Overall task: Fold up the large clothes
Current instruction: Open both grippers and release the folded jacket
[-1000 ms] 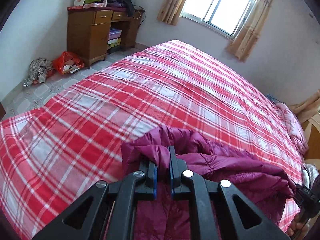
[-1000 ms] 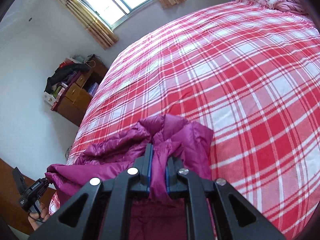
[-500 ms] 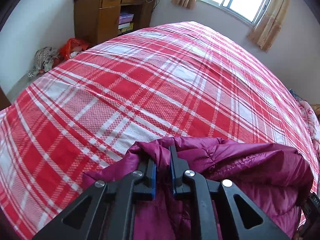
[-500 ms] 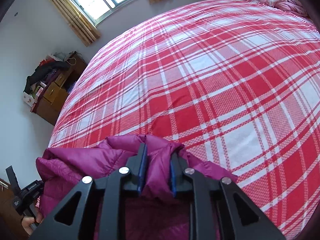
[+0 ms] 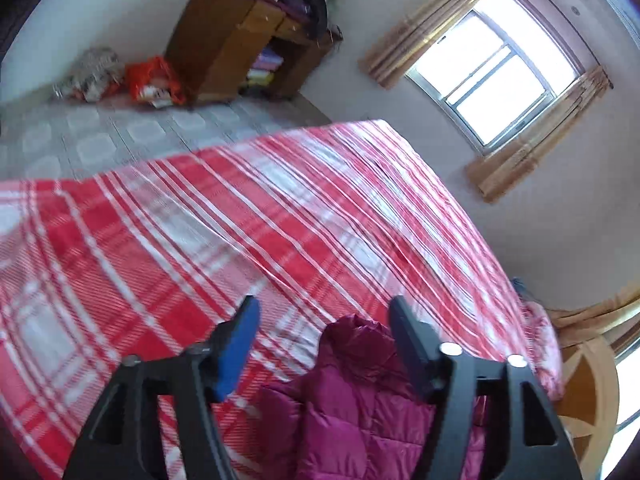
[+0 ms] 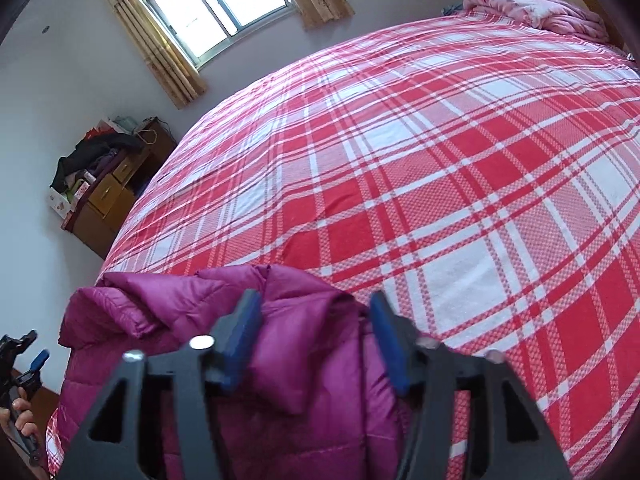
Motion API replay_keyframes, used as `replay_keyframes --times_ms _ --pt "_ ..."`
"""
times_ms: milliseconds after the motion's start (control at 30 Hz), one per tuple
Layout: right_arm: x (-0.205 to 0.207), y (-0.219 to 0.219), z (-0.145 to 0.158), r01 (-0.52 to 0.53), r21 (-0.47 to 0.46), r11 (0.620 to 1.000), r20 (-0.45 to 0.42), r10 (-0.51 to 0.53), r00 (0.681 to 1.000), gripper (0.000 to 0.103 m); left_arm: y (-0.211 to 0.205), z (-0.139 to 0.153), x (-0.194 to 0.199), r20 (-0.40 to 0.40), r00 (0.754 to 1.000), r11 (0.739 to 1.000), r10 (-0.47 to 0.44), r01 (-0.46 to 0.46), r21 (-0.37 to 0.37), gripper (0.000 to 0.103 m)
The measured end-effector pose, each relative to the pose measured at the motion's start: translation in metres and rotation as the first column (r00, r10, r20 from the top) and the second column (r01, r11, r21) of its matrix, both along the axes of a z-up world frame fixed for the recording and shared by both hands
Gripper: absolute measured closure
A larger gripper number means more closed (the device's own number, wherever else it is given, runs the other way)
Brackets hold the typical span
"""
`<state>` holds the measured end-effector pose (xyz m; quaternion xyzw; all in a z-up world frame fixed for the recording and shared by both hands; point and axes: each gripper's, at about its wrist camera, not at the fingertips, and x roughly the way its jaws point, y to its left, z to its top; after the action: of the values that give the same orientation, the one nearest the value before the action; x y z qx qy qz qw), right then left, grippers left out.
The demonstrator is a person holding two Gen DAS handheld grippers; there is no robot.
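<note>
1. Red-and-white plaid bedspread (image 6: 440, 168) covers the bed.
2. Magenta puffer jacket (image 6: 192, 320) lies bunched at its near edge.
3. Left gripper (image 5: 324, 312) and right gripper (image 6: 316, 308): jaws opening, jacket between, pads clear.

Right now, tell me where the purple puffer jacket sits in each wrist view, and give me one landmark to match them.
Left wrist view: the purple puffer jacket lies at the bottom centre-right, between the opening jaws of the left gripper.
Right wrist view: it lies at the bottom left, spreading under the right gripper, whose jaws are opening too.
Shared landmark: the curtained window.
</note>
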<state>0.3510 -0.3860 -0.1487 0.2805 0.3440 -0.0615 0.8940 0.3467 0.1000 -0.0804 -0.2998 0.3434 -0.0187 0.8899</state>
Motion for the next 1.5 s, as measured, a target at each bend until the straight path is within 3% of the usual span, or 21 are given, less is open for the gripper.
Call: replay_keyframes --times_ms 167,267,400,567,633,667,733,800,833,900,1000,1067,1200,1300,1433,1467,1500 --pt "-0.042 -0.014 0.048 0.037 -0.013 0.999 0.164 -0.034 0.986 0.024 -0.027 0.019 -0.046 -0.009 0.995 0.978 -0.098 0.098 0.183 0.025" --pt "-0.081 -0.004 0.075 0.02 -0.132 0.991 0.185 0.004 0.983 0.024 -0.048 0.001 -0.078 -0.031 0.987 0.954 -0.159 0.161 0.252 0.025" --pt "-0.12 0.024 0.067 -0.067 -0.243 0.968 0.101 0.094 0.99 0.024 -0.066 -0.036 -0.112 -0.066 0.973 0.946 -0.221 0.23 0.229 0.025" --pt "-0.135 0.048 0.033 -0.114 -0.239 0.964 0.004 0.118 0.993 0.024 -0.071 -0.065 -0.133 -0.092 0.965 0.964 -0.245 0.253 0.084 0.025" --pt "-0.141 0.055 0.022 -0.131 -0.207 0.97 -0.004 0.133 0.991 0.025 -0.07 -0.066 -0.139 -0.067 0.967 0.966 -0.244 0.249 0.064 0.025" --pt "-0.141 0.058 0.018 -0.142 -0.194 0.971 -0.005 0.144 0.99 0.031 -0.07 -0.067 -0.139 -0.054 0.969 0.967 -0.242 0.245 0.065 0.025" --pt "-0.139 0.066 0.011 -0.173 -0.19 0.967 -0.013 0.174 0.985 0.052 -0.07 -0.069 -0.138 -0.025 0.967 0.967 -0.252 0.253 0.037 0.025" --pt "-0.139 0.074 0.007 -0.164 -0.23 0.959 -0.029 0.161 0.986 0.078 -0.07 -0.07 -0.143 -0.01 0.962 0.961 -0.273 0.273 0.031 0.029" --pt "-0.139 0.076 0.007 -0.168 -0.232 0.958 -0.031 0.165 0.986 0.085 -0.07 -0.069 -0.146 -0.007 0.962 0.961 -0.275 0.275 0.039 0.034" --pt "-0.144 0.079 0.012 -0.179 -0.239 0.955 -0.023 0.178 0.984 0.091 -0.065 -0.066 -0.151 0.008 0.959 0.959 -0.283 0.282 0.034 0.057" --pt "-0.16 0.085 0.026 -0.209 -0.283 0.936 0.011 0.221 0.975 0.093 -0.053 -0.062 -0.159 0.04 0.955 0.955 -0.295 0.295 0.006 0.079" --pt "-0.173 0.086 0.027 -0.217 -0.292 0.932 0.013 0.231 0.973 0.093 -0.047 -0.062 -0.163 0.04 0.954 0.955 -0.297 0.297 0.01 0.081" --pt "-0.19 0.083 0.007 -0.195 -0.326 0.925 -0.043 0.191 0.981 0.093 -0.048 -0.074 -0.161 -0.015 0.955 0.951 -0.296 0.296 0.092 0.081" --pt "-0.188 0.074 -0.011 -0.183 -0.283 0.942 -0.079 0.167 0.983 0.093 -0.054 -0.077 -0.156 -0.067 0.954 0.943 -0.292 0.299 0.143 0.081" --pt "-0.19 0.068 0.02 -0.175 -0.293 0.94 -0.02 0.176 0.984 0.092 -0.051 -0.045 -0.155 -0.088 0.963 0.937 -0.256 0.27 0.222 0.081" --pt "-0.19 0.065 0.032 -0.164 -0.299 0.94 0.01 0.176 0.984 0.089 -0.052 -0.035 -0.155 -0.075 0.966 0.934 -0.248 0.259 0.248 0.08" --pt "-0.187 0.062 0.047 -0.144 -0.315 0.938 0.048 0.168 0.985 0.079 -0.054 -0.022 -0.154 -0.053 0.97 0.93 -0.237 0.242 0.278 0.079"
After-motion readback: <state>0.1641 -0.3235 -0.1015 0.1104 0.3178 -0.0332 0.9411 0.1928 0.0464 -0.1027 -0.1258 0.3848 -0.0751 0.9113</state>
